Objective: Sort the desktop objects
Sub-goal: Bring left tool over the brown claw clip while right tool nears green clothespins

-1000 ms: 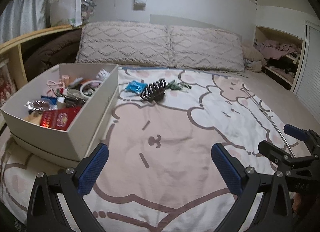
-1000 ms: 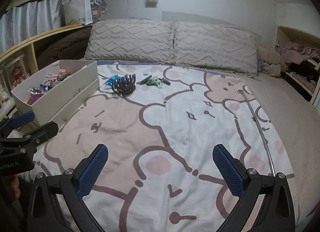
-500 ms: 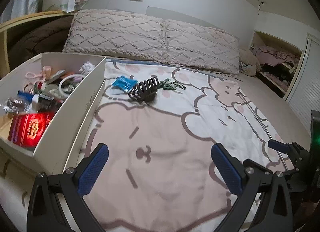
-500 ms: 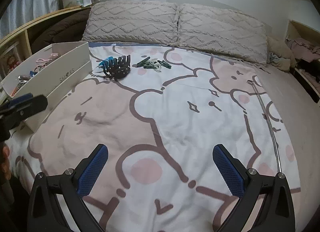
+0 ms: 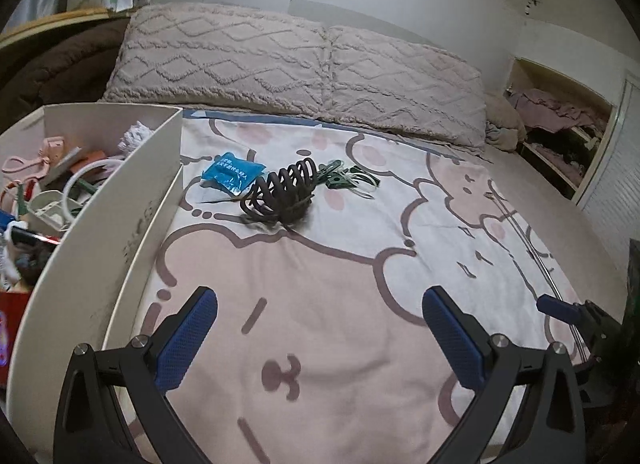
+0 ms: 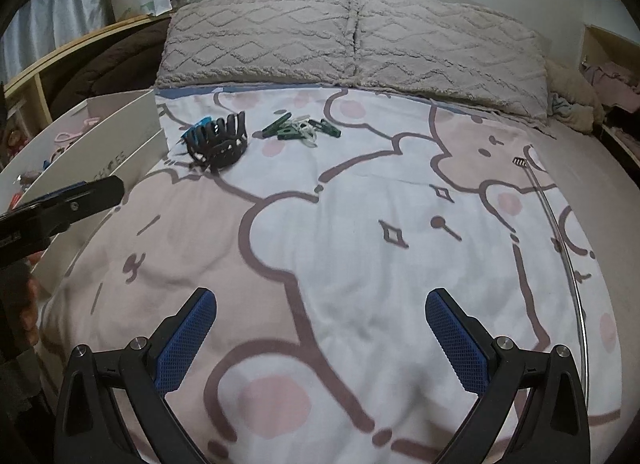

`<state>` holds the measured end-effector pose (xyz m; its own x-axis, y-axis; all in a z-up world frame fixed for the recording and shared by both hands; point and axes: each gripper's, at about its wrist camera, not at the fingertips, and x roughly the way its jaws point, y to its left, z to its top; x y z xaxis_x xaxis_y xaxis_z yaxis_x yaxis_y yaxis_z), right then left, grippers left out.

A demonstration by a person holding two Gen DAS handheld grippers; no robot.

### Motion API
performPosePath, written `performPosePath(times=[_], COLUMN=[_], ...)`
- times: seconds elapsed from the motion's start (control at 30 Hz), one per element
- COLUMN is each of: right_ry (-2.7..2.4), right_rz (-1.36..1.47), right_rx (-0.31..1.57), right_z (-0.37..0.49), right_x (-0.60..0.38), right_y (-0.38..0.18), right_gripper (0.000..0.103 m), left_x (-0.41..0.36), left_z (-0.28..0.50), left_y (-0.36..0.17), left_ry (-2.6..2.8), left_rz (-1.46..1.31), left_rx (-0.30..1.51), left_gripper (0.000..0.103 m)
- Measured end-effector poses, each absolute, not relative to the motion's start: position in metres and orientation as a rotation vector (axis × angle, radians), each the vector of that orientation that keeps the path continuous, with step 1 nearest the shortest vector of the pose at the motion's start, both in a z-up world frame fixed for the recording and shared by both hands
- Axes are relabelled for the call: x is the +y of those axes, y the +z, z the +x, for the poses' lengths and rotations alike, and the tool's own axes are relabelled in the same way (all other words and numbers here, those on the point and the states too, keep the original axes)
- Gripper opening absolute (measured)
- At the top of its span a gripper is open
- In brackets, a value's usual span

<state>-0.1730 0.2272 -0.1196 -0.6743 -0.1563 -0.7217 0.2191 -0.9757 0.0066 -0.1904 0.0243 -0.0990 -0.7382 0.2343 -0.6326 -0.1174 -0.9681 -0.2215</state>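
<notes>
A black hair claw clip (image 5: 282,193) (image 6: 218,141) lies on the cartoon bedspread (image 5: 340,344), with a blue packet (image 5: 232,171) just left of it and a small pile of green and clear clothespins (image 5: 348,181) (image 6: 302,127) to its right. A white box (image 5: 132,215) (image 6: 116,135) full of small items stands at the left. My left gripper (image 5: 318,334) is open and empty, well short of the clip. My right gripper (image 6: 320,334) is open and empty too, hovering over the bedspread. One tip of the left gripper (image 6: 76,193) shows in the right wrist view.
Two textured pillows (image 5: 296,67) line the headboard beyond the objects. A thin metal rod (image 6: 560,232) lies along the bed's right side. A wooden shelf (image 6: 60,59) runs on the left, a niche with clothes (image 5: 560,123) on the right.
Both grippers have moved forward over the bed toward the clip and clothespins, which now look larger. Both stay open and empty.
</notes>
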Motion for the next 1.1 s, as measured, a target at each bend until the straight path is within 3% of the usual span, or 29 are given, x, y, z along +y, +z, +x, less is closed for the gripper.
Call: performPosePath(times=[0.83, 1.1], right_ry=[-2.727, -2.744], right_rz=[1.178, 1.184], right_rx=[0.034, -0.089], right_z=[-0.266, -0.29], right_x=[0.224, 0.232], right_y=[-0.144, -0.15], right_gripper=[0.103, 0.103], left_x=[0.037, 0.038], left_z=[-0.297, -0.32], left_y=[-0.129, -0.143], left_ry=[2.872, 2.96], left_rz=[-1.087, -1.095], left_rx=[-0.244, -0.272], left_gripper=[0.103, 0.103])
